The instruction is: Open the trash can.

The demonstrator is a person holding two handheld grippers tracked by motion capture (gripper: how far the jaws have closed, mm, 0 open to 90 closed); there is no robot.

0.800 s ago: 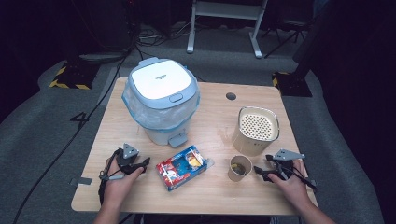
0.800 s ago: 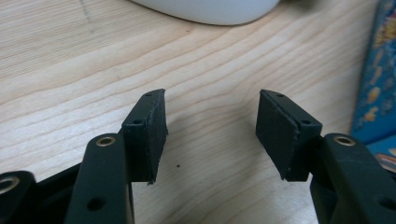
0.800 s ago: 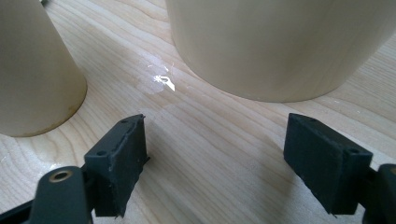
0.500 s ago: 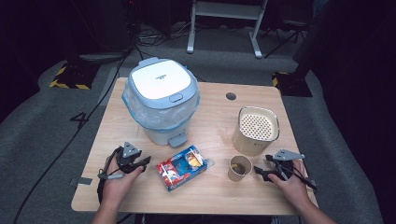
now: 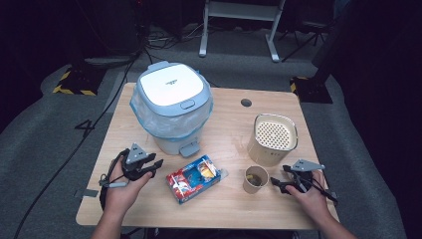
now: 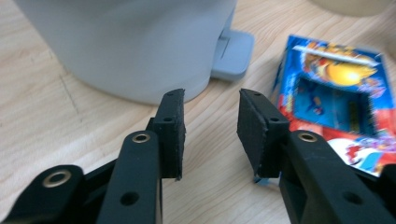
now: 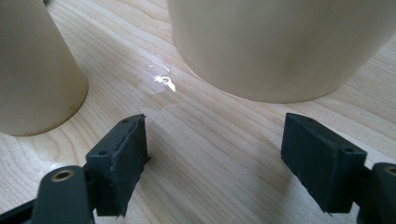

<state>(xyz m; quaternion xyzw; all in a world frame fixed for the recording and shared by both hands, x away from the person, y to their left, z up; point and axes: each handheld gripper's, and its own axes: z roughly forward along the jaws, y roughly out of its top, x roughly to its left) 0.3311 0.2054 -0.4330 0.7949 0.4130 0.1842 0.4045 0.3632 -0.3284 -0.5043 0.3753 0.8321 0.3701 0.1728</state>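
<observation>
Here the paper cup (image 5: 256, 179) serves as the landmark. Nearest the person, the right gripper (image 5: 279, 182) rests on the table (image 5: 229, 209) just right of the cup, its jaws standing apart with nothing but bare wood between them; in the right gripper view the cup (image 7: 32, 70) rises at the left, cut off at the top, so its contents are hidden there, and from the high view the yellowish stuff inside it is too small to make out. Well left of the cup, the left gripper (image 5: 154, 167) lies in the person's hand with its jaws also apart and nothing held; in the left gripper view its pads (image 6: 173, 135) frame bare table. Between that gripper and the cup lies the blue and red snack box (image 5: 195, 178), tilted, near the jaw tips but not touching them; its print is blurred and its far end is cut off by the frame edge in the left gripper view. Compared with the earlier frames, both hands and all the things sit where they were. Just behind the cup stands the cream canister (image 5: 274, 139) with a perforated lid, and farther back, left of the cup, the white pedal bin (image 5: 171, 107) lined with a plastic bag, lid down.
</observation>
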